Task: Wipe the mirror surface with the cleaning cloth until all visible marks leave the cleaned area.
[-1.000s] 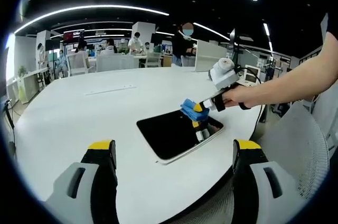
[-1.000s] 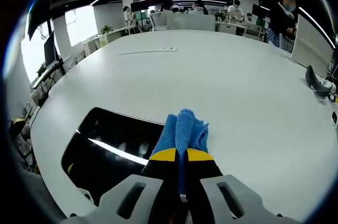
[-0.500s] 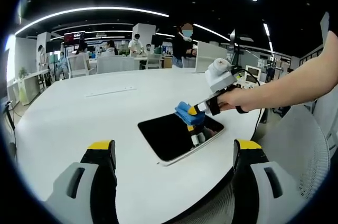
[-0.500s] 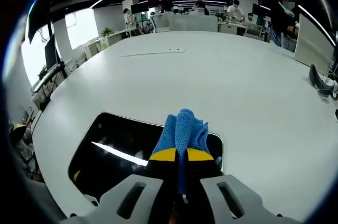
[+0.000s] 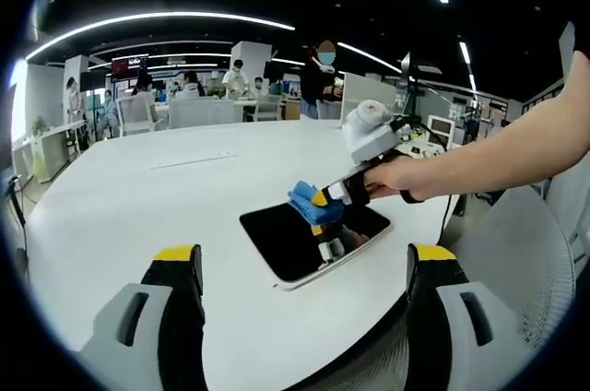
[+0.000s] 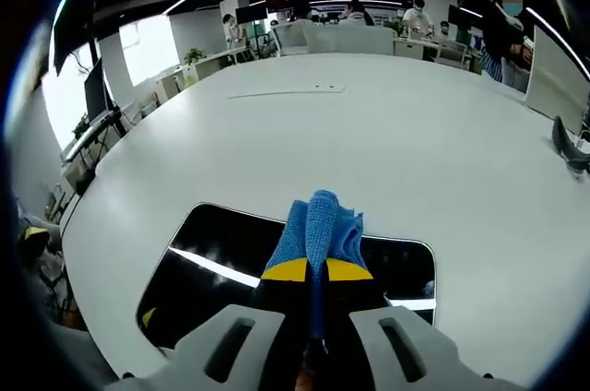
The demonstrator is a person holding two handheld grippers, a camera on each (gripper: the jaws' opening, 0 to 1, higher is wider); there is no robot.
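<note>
A dark rectangular mirror (image 5: 300,242) (image 6: 221,257) with a pale rim lies flat on the white table (image 5: 138,216) near its front edge. My right gripper (image 6: 310,269) (image 5: 318,199) is shut on a folded blue cleaning cloth (image 6: 321,223) (image 5: 307,203), held over the mirror's middle. Whether the cloth touches the glass I cannot tell. In the left gripper view a person's arm (image 5: 498,156) reaches in from the right holding that gripper. My left gripper (image 5: 304,266) stands open and empty, back from the mirror at the table's near edge.
A grey mesh chair (image 5: 516,262) stands at the right of the table. A thin flat strip (image 5: 192,159) (image 6: 286,90) lies farther out on the table. Desks, chairs and several people fill the office behind. A dark object (image 6: 567,147) lies at the table's right side.
My right gripper has carried the cloth from the mirror's right end toward its middle. The left gripper has stayed still.
</note>
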